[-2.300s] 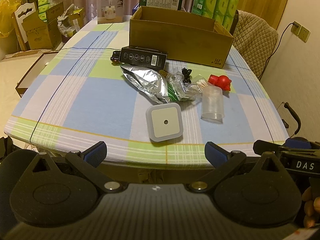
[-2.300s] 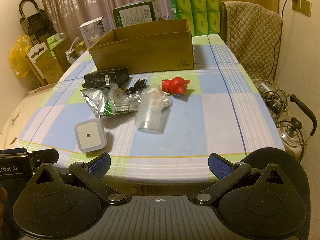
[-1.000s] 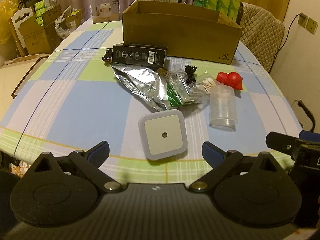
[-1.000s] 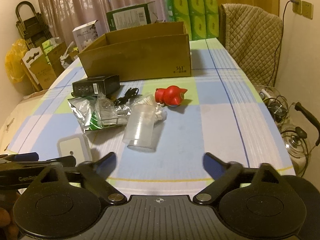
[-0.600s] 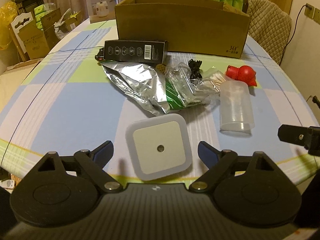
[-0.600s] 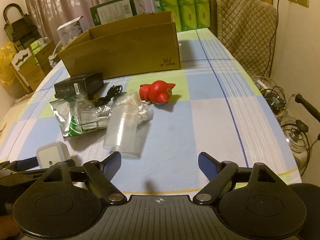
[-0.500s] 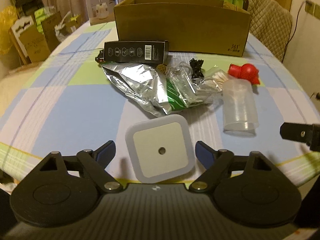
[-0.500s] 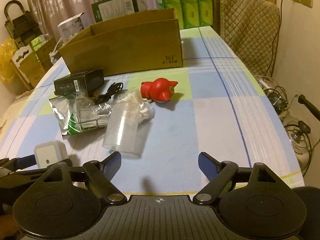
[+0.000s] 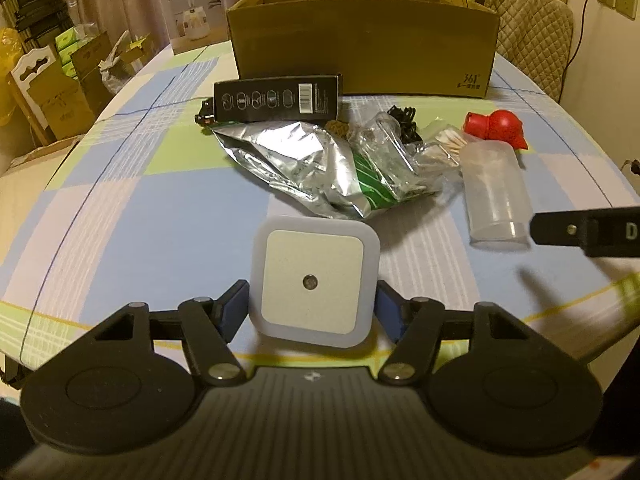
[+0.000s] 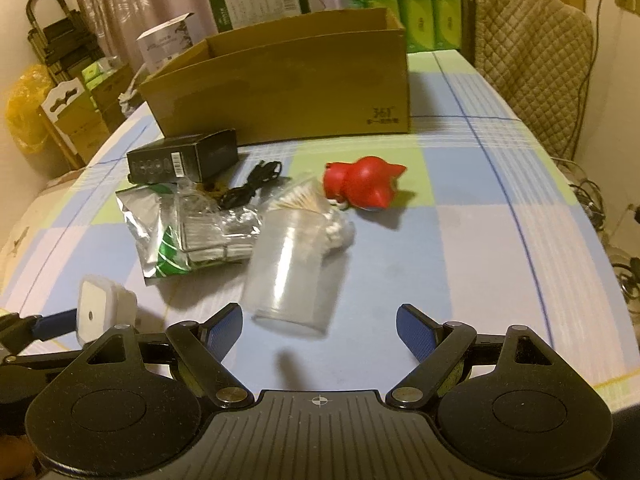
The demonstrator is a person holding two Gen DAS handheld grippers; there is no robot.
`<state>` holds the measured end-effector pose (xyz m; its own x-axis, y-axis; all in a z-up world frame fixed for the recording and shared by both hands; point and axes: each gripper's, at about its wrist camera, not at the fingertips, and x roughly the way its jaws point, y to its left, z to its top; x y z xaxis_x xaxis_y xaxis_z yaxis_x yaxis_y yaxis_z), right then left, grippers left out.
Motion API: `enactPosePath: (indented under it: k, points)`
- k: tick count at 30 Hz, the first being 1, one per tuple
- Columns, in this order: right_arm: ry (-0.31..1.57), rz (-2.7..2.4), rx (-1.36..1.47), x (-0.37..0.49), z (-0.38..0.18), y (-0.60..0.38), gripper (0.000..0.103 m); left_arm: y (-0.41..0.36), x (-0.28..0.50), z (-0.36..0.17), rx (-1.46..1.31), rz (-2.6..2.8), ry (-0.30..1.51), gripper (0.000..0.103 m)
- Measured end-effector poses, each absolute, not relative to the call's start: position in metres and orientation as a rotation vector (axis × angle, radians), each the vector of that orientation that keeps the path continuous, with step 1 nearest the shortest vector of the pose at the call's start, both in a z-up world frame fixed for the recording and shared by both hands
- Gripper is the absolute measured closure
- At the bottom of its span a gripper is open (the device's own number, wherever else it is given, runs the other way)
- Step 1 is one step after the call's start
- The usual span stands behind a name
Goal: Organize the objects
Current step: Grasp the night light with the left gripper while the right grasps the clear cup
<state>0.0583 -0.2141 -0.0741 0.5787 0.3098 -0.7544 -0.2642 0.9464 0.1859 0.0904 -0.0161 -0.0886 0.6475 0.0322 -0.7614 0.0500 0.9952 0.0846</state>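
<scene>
The left tool (image 9: 313,307) is down at the near edge of the table (image 9: 152,216), its blue pads on either side of the white night light (image 9: 314,280). Its jaws have just been closing and sit right against the light's sides, though I cannot tell whether they press it yet. The light lies flat, face up.

The right tool (image 10: 319,330) hangs spread wide with nothing between its pads, just short of the clear cup (image 10: 290,268), which lies on its side with its mouth toward the tool.

Just behind the cup are cotton swabs (image 10: 308,200) in a bag, and beside them a crumpled foil pouch (image 9: 292,160) with green print. A red toy (image 10: 362,186) sits to the right of the pile, a black cable (image 10: 250,184) behind it. Further back a black box (image 9: 278,98) lies flat, and behind that stands an open carton (image 9: 362,52). A padded chair (image 10: 532,60) is at the far right corner.
</scene>
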Motion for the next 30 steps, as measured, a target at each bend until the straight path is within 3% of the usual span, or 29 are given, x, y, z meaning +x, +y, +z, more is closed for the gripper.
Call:
enactPosePath:
  k: [19,22,26,30]
  points:
    - [0.898,0.363,0.019,0.083,-0.087,-0.187,0.028,0.001,0.108,-0.09,0.087,-0.056,0.888,0.04]
    - [0.9,0.355,0.027,0.084,-0.087,-0.188,0.028,0.001,0.11,-0.09,0.094,-0.069,0.879,0.032]
    - [0.902,0.351,0.023,0.085,-0.089,-0.185,0.029,0.001,0.113,-0.087,0.098,-0.092,0.861,0.031]
    - [0.899,0.342,0.022,0.088,-0.09,-0.181,0.042,0.002,0.119,-0.088,0.094,-0.102,0.866,0.036]
